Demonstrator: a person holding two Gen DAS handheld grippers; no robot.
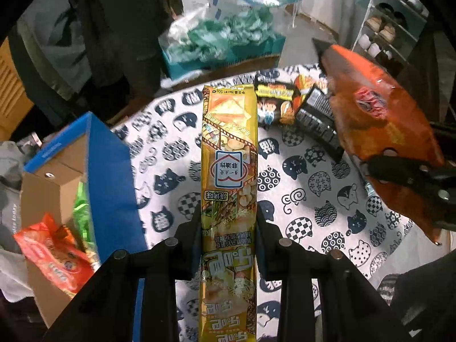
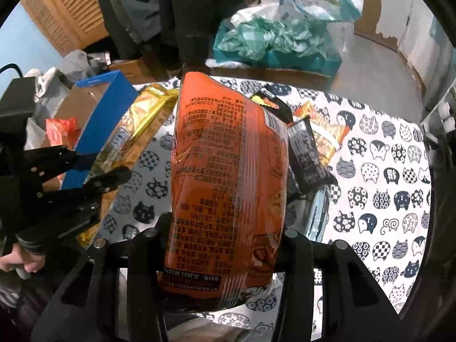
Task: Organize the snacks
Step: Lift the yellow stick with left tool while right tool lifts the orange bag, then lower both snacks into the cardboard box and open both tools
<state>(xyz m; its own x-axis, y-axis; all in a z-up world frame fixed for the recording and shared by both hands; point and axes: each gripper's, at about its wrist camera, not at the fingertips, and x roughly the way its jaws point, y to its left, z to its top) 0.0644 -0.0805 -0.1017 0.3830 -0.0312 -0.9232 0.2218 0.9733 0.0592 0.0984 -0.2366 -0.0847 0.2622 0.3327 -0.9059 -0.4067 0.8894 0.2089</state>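
The left claw (image 1: 229, 228) is gripping a long yellow snack packet (image 1: 229, 154), its two fingers (image 1: 193, 239) pressing on the packet's lower part while the packet is standing out toward 12 o'clock above the table (image 1: 313, 199), which is wearing a white cloth printed with dark cat heads. The right claw (image 2: 222, 245) is clamping an orange snack bag (image 2: 228, 171), printed back side facing the camera, the bag filling the middle of the right wrist view and reaching toward 12 o'clock. In the left wrist view that same orange bag is hanging at 3 o'clock with the right claw's black fingers closed across it. In the right wrist view the left claw is showing at 9 o'clock with the yellow packet between its fingers. On the cloth beyond both bags, at about 1 o'clock in each view, a small group of loose snacks is lying: a black packet (image 1: 316, 119) and a black-and-orange packet (image 1: 273, 99) just beside it. At 8 o'clock in the left wrist view a cardboard box with blue sides (image 1: 105, 154) is standing open at the table's edge, holding a red-orange bag (image 1: 57, 256) and something green whose kind cannot be told. Farther off, at 12 o'clock, a teal box heaped with crumpled pale green plastic (image 1: 222, 34) is sitting past the table.
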